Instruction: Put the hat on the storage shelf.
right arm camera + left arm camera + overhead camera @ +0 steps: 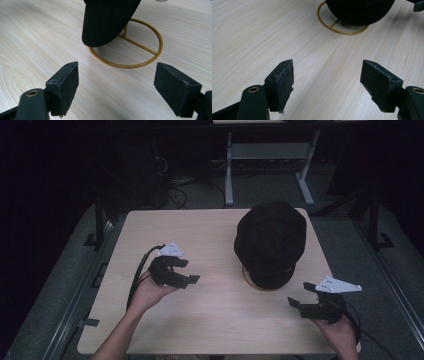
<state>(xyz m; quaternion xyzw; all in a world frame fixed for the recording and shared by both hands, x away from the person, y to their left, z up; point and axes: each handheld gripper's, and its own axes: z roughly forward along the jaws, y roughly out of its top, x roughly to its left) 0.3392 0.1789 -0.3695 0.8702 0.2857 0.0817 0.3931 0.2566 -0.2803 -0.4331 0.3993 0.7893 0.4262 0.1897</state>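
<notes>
Judged step: approach to the black cap (270, 242), perched on a gold wire stand (130, 53) at the right-centre of the worktop (210, 330). Left gripper (192, 272) held near-left of the cap, well apart from it, jaws spread wide, nothing between them. Right gripper (299, 301) held near-right, just beside the stand's ring, jaws likewise wide open and empty. For a clean lift, likely best to bring the jaws in level from both sides, close on the cap's soft lower edge rather than the crown, and raise straight up to avoid dragging the light stand along. Keep the pads (66, 87) clear of the ring to avoid tipping. Upright post and top of the stand hidden under the cap; seating of the cap on it cannot be told. Brim visible as a dark overhang in the right gripper view; fabric detail lost in shadow. Far surroundings dark, hard to make out.
</notes>
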